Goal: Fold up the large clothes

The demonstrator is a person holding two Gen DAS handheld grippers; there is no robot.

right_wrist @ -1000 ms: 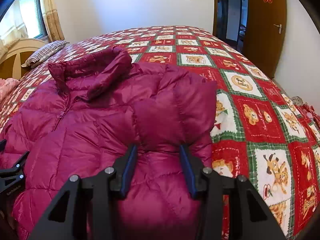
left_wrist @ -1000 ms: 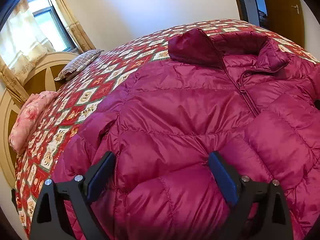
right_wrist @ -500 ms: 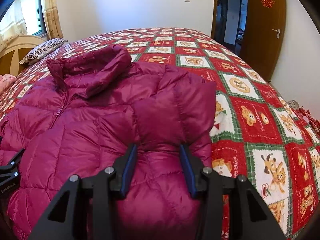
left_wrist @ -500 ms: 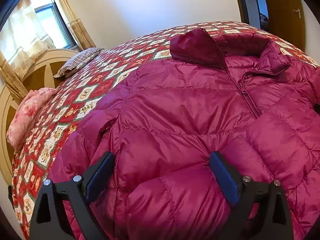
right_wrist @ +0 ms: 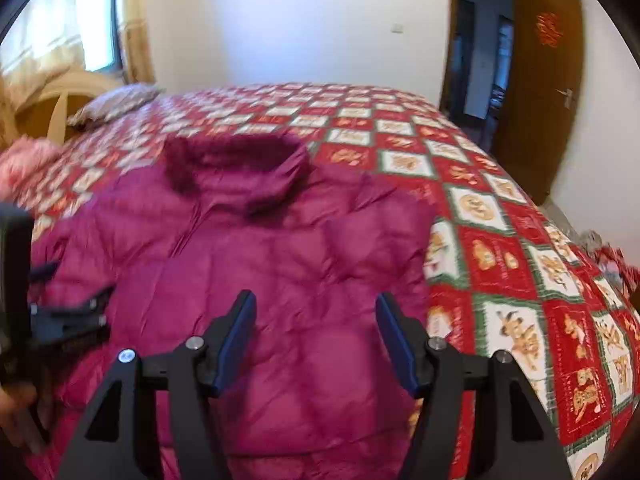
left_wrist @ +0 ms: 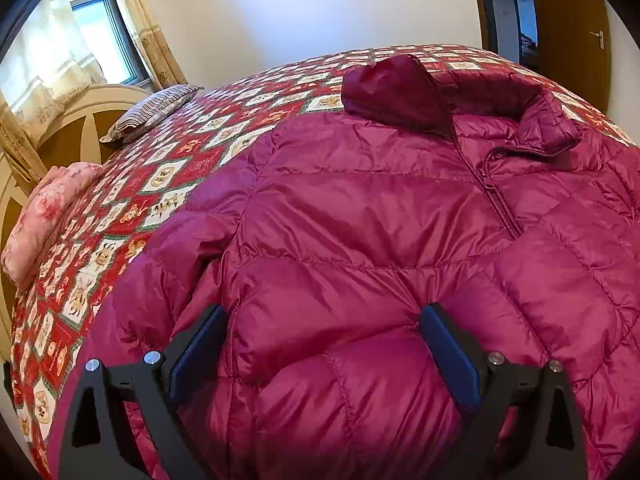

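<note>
A large magenta puffer jacket [left_wrist: 360, 220] lies front up on the bed, zipper closed, collar at the far end; it also shows in the right wrist view [right_wrist: 260, 248]. Both sleeves look folded in over the body. My left gripper [left_wrist: 324, 320] is open, jaws wide apart just above the jacket's lower left part, holding nothing. My right gripper [right_wrist: 316, 308] is open above the jacket's lower right part, near the folded sleeve edge, holding nothing. The left gripper's body [right_wrist: 60, 320] shows at the left edge of the right wrist view.
The bed carries a red, green and white patchwork quilt [right_wrist: 500, 240] with bear pictures. A striped pillow [left_wrist: 152, 112] and a pink pillow [left_wrist: 44, 216] lie by the headboard on the left. A brown door [right_wrist: 540, 92] stands open at the far right.
My right gripper has opened, let go of the jacket fold it was pinching, and pulled up and back; that view is blurred. My left gripper stayed open and barely moved.
</note>
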